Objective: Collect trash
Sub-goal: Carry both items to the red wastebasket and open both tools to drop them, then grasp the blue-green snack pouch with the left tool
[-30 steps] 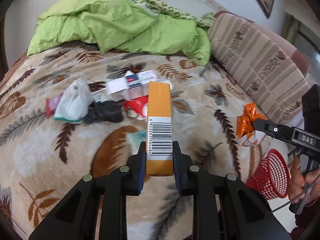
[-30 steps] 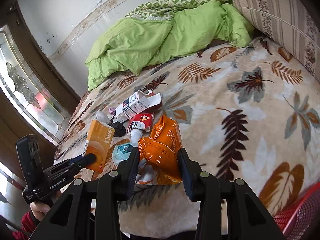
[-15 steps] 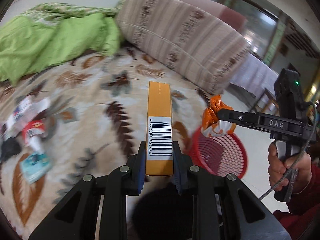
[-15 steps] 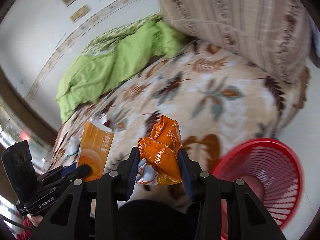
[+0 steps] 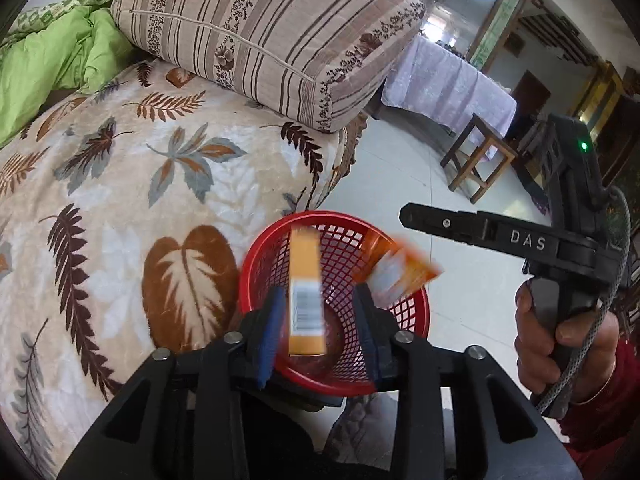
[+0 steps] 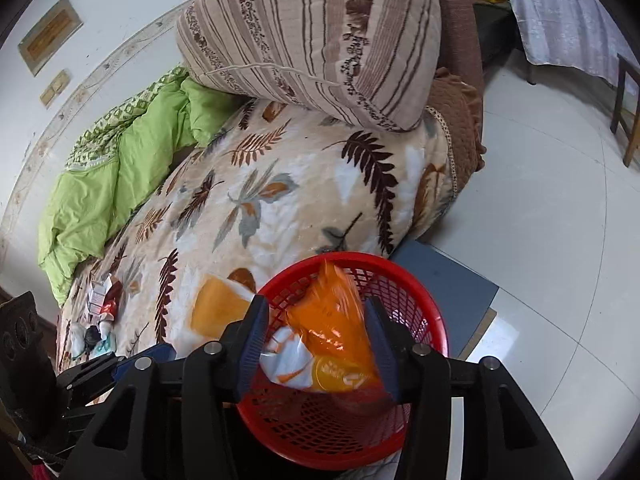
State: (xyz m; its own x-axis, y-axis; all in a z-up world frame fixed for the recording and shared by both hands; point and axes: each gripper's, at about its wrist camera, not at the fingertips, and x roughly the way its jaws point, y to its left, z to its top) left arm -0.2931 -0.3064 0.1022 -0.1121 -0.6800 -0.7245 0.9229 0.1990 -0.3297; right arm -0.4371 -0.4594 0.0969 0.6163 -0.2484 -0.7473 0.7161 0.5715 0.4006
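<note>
A red mesh basket [image 5: 404,312] stands on the floor beside the bed; it also shows in the right wrist view [image 6: 424,308]. My left gripper [image 5: 320,328] is open above it, and the orange box [image 5: 306,292] is blurred, loose between the spread fingers, dropping into the basket. My right gripper [image 6: 316,340] is open too, and the orange snack bag [image 6: 336,336] is blurred, falling into the basket. In the left wrist view the bag [image 5: 400,276] is over the basket's right rim. More trash [image 6: 98,320] lies far back on the bed.
The leaf-patterned blanket [image 5: 120,200] covers the bed left of the basket. A striped cushion [image 5: 260,36] and a green quilt [image 6: 112,184] lie at the back. A wooden stool [image 5: 476,160] stands on the white floor. A grey board [image 6: 452,280] lies by the basket.
Both grippers swung from over the bed to above the red basket. Both opened; the orange box and the snack bag are released and falling.
</note>
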